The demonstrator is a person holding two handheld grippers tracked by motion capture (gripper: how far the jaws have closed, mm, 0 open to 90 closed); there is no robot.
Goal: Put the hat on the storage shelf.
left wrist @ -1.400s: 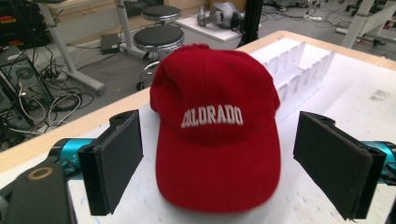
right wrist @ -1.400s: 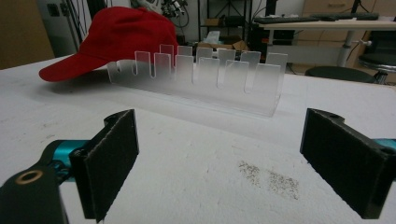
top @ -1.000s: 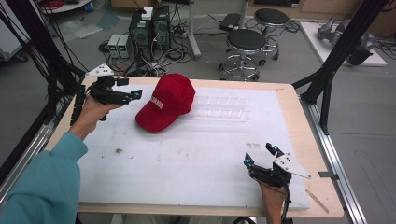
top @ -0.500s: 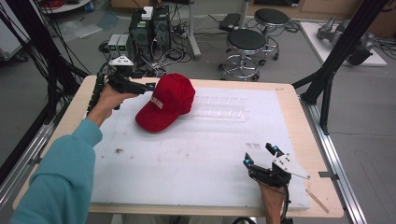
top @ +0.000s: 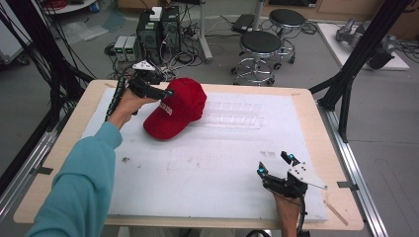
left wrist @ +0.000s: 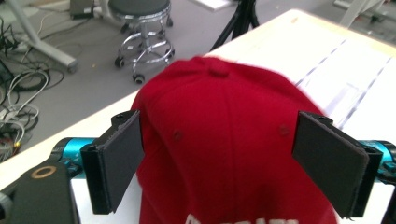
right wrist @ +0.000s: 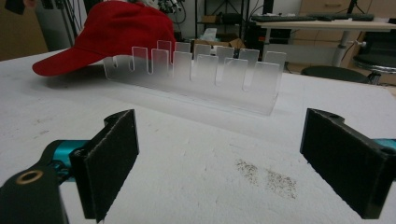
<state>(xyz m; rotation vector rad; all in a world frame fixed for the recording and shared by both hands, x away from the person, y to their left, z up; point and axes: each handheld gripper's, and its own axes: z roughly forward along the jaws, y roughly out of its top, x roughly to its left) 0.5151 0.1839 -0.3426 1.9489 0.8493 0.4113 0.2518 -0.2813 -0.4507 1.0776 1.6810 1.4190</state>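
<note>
A red cap [top: 175,108] with white lettering lies on the white mat at the far left, its brim toward me. My left gripper [top: 167,93] is at the cap's far-left side, held in a hand with a teal sleeve. In the left gripper view the left gripper [left wrist: 219,123] stands open, and the cap's crown [left wrist: 224,84] sits between its two jaws. Whether the pads [left wrist: 119,163] touch the fabric I cannot tell. My right gripper [top: 273,164] rests open near the table's front right, with nothing between its jaws [right wrist: 219,126].
A clear slotted acrylic rack [top: 232,113] stands just right of the cap and shows across the mat as the rack [right wrist: 196,70]. Dark specks [right wrist: 266,177] mark the mat. Stools [top: 262,44], computers [top: 158,29] and cables lie beyond the far edge. Black frame posts [top: 346,84] flank the table.
My left gripper has moved away from me and to the right, from the cap's left side up to its far-left crown. The right gripper has stayed still.
</note>
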